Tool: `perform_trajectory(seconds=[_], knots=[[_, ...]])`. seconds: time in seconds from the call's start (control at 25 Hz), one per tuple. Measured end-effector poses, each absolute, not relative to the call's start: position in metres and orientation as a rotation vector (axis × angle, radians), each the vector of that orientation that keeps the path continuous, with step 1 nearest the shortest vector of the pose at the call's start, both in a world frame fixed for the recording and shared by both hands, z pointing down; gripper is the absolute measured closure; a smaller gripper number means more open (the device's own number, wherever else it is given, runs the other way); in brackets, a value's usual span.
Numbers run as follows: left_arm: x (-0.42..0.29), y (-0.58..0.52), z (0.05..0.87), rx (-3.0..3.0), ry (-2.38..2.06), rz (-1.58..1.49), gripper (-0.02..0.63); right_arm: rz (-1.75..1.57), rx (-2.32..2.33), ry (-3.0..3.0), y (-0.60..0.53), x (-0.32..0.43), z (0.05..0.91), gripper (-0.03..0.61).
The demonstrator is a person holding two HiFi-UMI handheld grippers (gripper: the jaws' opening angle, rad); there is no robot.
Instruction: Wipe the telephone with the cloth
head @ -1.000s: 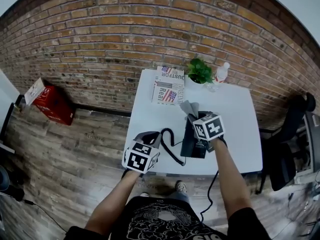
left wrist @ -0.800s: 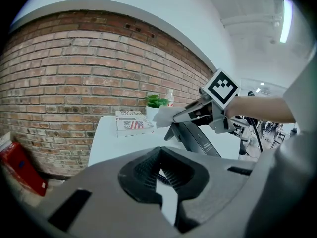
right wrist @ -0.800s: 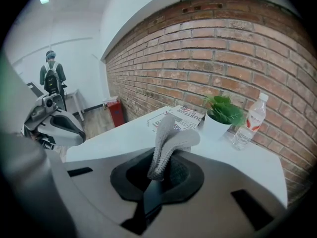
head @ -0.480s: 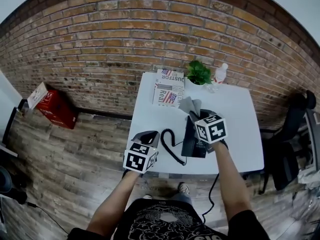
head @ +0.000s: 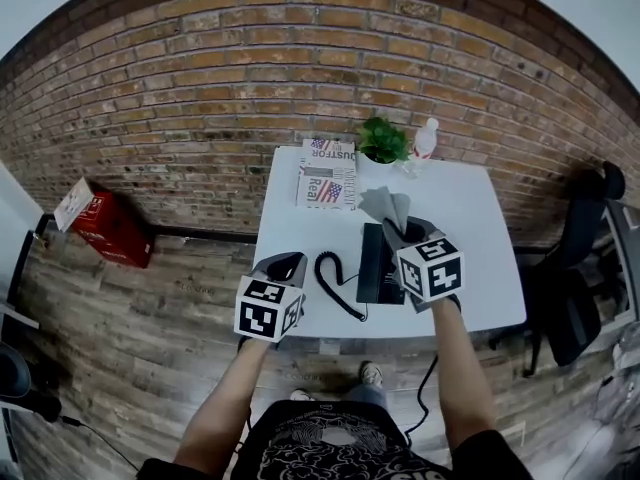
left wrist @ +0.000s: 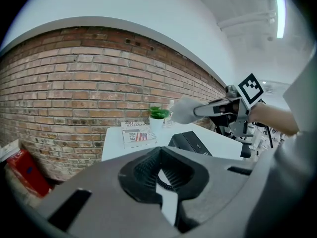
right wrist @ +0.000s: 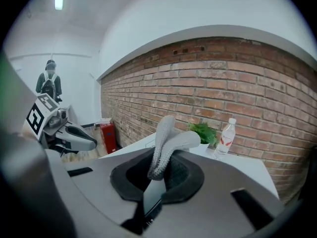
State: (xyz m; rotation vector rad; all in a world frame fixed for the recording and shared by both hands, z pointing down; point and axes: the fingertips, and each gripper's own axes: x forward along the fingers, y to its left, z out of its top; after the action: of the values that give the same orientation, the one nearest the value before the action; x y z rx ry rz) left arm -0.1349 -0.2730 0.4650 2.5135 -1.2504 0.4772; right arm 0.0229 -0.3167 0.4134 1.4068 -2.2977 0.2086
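Observation:
A black telephone point(head: 375, 264) lies on the white table point(head: 470, 218), its coiled cord point(head: 335, 285) trailing off to the left. My right gripper point(head: 402, 232) hangs over the phone's right side, shut on a grey cloth point(head: 385, 206) that sticks out beyond the jaws. In the right gripper view the cloth point(right wrist: 167, 138) folds over above that gripper point(right wrist: 161, 166). My left gripper point(head: 289, 262) hovers at the table's front left edge beside the cord, shut with nothing in it. The left gripper view shows this gripper point(left wrist: 159, 153), the telephone point(left wrist: 190, 142) and the cloth point(left wrist: 182, 111).
At the table's far edge stand a potted plant point(head: 380, 143) and a water bottle point(head: 423, 140), with a stack of magazines point(head: 325, 176) to their left. A red box point(head: 100, 224) sits on the wooden floor at left. A black chair point(head: 580, 268) stands at right.
My right gripper with the cloth has drawn a little toward me and to the right, uncovering more of the telephone. The left gripper has drifted slightly left and back from the table.

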Motion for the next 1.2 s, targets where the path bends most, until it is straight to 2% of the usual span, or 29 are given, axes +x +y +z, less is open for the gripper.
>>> perform_trajectory(seconds=[0.4, 1.2], knots=[[-0.139, -0.259, 0.445, 2.522, -1.302, 0.456, 0.607, 0.157, 1.510, -2.309, -0.270, 0.038, 0.392, 0.569], [-0.137, -0.239, 0.447, 2.517, -1.327, 0.461, 0.607, 0.223, 1.604, -2.315, -0.223, 0.062, 0.408, 0.569]])
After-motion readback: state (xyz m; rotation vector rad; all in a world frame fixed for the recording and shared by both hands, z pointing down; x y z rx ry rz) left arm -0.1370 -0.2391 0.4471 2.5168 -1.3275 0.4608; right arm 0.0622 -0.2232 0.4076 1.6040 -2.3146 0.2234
